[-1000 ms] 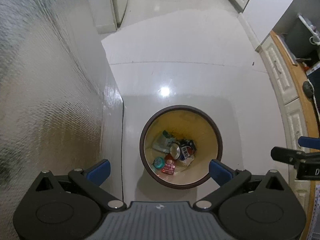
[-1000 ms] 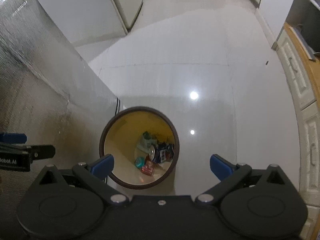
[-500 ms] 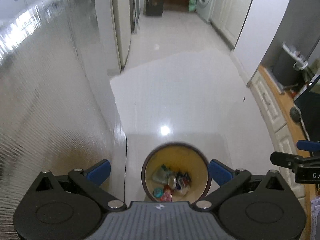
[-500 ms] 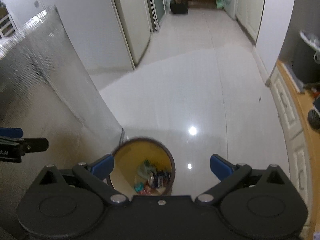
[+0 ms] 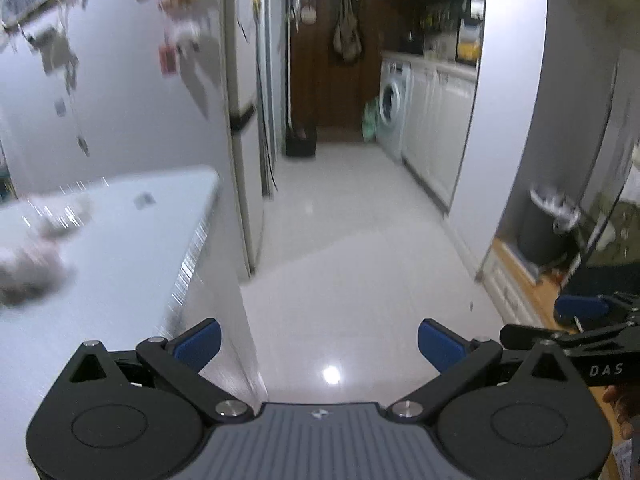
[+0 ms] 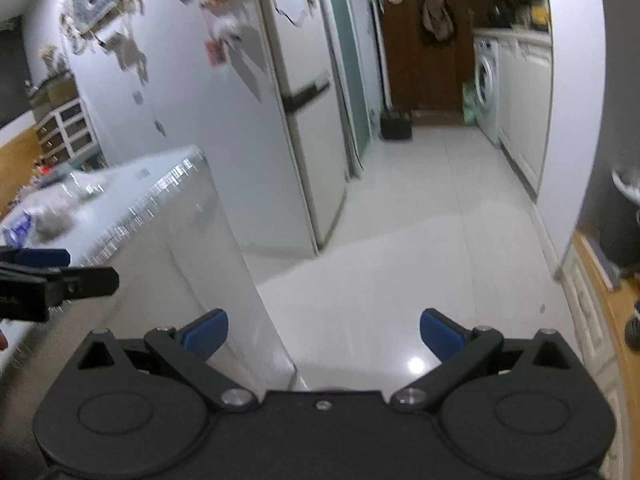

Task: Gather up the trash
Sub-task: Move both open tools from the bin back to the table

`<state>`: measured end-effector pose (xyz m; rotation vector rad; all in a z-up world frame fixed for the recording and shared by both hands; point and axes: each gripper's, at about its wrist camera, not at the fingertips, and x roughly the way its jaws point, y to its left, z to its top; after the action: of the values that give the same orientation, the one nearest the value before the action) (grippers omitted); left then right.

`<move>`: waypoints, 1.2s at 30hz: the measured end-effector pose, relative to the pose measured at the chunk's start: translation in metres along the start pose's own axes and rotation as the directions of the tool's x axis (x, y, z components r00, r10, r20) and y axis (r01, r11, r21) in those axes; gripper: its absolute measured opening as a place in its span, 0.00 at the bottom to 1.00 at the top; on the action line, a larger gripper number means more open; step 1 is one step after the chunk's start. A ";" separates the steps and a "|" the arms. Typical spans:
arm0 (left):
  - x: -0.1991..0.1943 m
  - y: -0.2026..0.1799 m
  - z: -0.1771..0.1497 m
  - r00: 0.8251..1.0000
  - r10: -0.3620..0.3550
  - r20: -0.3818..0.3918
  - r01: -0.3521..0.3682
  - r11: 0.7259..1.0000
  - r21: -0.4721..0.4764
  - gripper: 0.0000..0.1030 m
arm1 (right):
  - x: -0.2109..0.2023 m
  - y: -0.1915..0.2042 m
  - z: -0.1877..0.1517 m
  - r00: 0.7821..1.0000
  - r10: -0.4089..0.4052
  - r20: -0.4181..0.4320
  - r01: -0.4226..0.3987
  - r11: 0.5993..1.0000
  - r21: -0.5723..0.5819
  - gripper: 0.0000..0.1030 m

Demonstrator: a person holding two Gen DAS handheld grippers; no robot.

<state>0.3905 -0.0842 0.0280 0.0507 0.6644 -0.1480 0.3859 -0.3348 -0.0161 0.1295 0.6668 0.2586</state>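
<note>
The left gripper is released, its blue-padded fingers spread wide with nothing between them, pointing level down a kitchen corridor over glossy white floor tiles; the right gripper is likewise released and empty, its blue pads far apart; each gripper shows at the edge of the other's view, the right one at the far right of the left wrist view and the left one at the far left of the right wrist view; a silver foil-covered table stands just beside both grippers on the left, and blurred items of trash lie on its top, well apart from either gripper, too smeared to name; behind the table stands a tall refrigerator; a washing machine sits under the counter on the right; a dark wooden door closes the corridor's far end, a black bin at its foot.
</note>
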 end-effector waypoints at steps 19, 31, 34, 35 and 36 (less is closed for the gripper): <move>-0.120 0.165 0.019 0.949 0.258 0.182 -0.236 0.962 -0.135 1.00 | -0.026 0.162 0.083 0.955 0.244 0.170 -0.219 0.964 -0.154 1.00; -0.125 0.321 -0.034 0.869 0.490 0.068 -0.433 0.820 -0.373 1.00 | 0.013 0.259 0.072 0.934 0.346 0.087 -0.314 0.914 -0.258 1.00; -0.121 0.348 -0.054 0.840 0.542 0.024 -0.481 0.765 -0.428 1.00 | 0.028 0.272 0.067 0.935 0.348 0.065 -0.321 0.910 -0.261 1.00; -0.119 0.357 -0.060 0.833 0.553 0.012 -0.489 0.747 -0.450 1.00 | 0.032 0.275 0.065 0.936 0.347 0.059 -0.321 0.910 -0.262 1.00; -0.118 0.363 -0.067 0.827 0.562 0.002 -0.495 0.729 -0.473 1.00 | 0.036 0.277 0.063 0.937 0.346 0.055 -0.321 0.910 -0.263 1.00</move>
<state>0.3139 0.2954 0.0481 -0.2225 0.4991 0.5650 0.3989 -0.0606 0.0673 0.0122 0.5039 0.6607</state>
